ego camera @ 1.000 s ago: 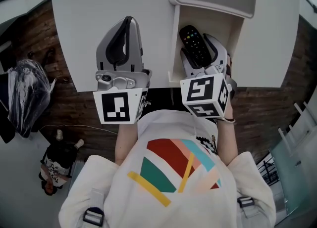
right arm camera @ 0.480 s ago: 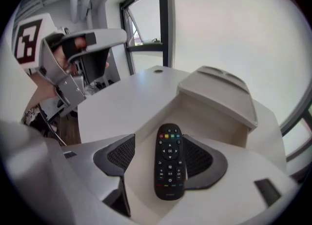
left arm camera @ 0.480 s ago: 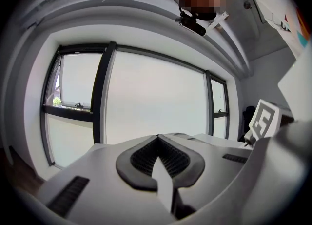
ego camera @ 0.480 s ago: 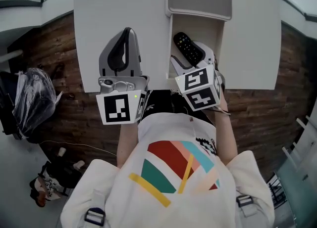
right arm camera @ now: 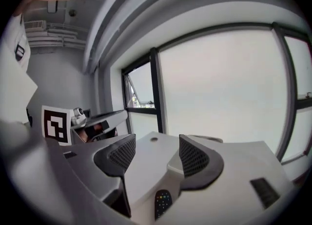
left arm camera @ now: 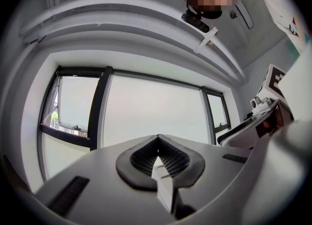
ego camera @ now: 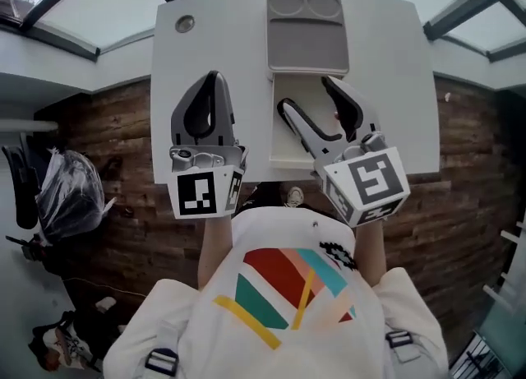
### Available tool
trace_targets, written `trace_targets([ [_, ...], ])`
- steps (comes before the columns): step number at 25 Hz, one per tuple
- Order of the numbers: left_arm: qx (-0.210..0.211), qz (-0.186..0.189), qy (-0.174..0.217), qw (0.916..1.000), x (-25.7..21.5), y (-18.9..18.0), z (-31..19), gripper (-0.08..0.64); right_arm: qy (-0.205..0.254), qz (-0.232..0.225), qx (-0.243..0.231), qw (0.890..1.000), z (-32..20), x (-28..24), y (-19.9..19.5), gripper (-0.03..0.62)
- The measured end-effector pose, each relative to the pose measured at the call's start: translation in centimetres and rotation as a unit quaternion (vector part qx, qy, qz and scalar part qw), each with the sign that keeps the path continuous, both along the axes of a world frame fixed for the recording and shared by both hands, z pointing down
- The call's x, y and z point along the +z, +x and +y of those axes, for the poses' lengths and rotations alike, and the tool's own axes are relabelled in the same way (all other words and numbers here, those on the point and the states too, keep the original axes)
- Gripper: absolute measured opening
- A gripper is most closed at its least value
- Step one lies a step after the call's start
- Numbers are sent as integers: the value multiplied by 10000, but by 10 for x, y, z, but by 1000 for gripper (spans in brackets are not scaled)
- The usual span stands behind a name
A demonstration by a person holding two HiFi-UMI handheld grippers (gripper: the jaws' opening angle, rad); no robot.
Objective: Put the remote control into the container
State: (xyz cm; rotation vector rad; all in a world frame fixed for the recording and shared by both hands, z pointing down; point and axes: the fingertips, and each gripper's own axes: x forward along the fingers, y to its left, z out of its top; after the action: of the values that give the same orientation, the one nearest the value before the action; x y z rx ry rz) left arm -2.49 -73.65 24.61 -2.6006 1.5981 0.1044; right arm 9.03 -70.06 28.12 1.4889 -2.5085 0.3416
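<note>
My right gripper [ego camera: 306, 96] is open above the white container [ego camera: 289, 151] on the white table [ego camera: 222, 40]. In the right gripper view the black remote control [right arm camera: 162, 203] with coloured buttons lies low between the spread jaws of the right gripper [right arm camera: 157, 147], apart from both pads. The head view does not show the remote clearly; the jaws cover most of the container. My left gripper [ego camera: 212, 81] is shut and empty, hovering over the table left of the container. In the left gripper view the left gripper [left arm camera: 157, 154] has its pads pressed together and points at the window.
A grey tray-like lid [ego camera: 308, 40] with two round hollows lies just beyond the container. A small round hole [ego camera: 184, 23] sits at the table's far left corner. A dark bag [ego camera: 74, 196] lies on the brick-pattern floor at the left. Windows stand behind the table.
The right gripper held the remote over the container; now its jaws have spread and the remote lies below them. The head camera has pulled back and shows the whole table.
</note>
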Motion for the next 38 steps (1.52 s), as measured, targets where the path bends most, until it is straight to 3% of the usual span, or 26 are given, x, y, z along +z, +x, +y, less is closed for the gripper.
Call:
trace_targets([
  [3,-54,-147,178,9997,-21,-1,5,3,546,-63,-69,9985,10,-31,8,284],
  [6,-165,-123,424,9989,-45,-7,6,3,1023,-53,302,9943,13,-55,29,273],
  [9,-183,-146,640,9977,-63,-4,11,3,1334,-51,947,9865,17,-66,58,2],
  [12,-69,-137,756,9970,-72,5,15,3,1339,-13,1271,9828,22,-63,72,2],
  [16,115,-165,817,9965,-78,21,12,3,1124,-330,1497,9818,23,-56,84,2],
  [25,256,-100,916,9954,-87,31,1,3,1275,-183,1411,9816,15,-64,82,2],
  [38,203,13,728,9971,-71,11,-14,3,1505,153,1191,9813,5,-75,56,2],
])
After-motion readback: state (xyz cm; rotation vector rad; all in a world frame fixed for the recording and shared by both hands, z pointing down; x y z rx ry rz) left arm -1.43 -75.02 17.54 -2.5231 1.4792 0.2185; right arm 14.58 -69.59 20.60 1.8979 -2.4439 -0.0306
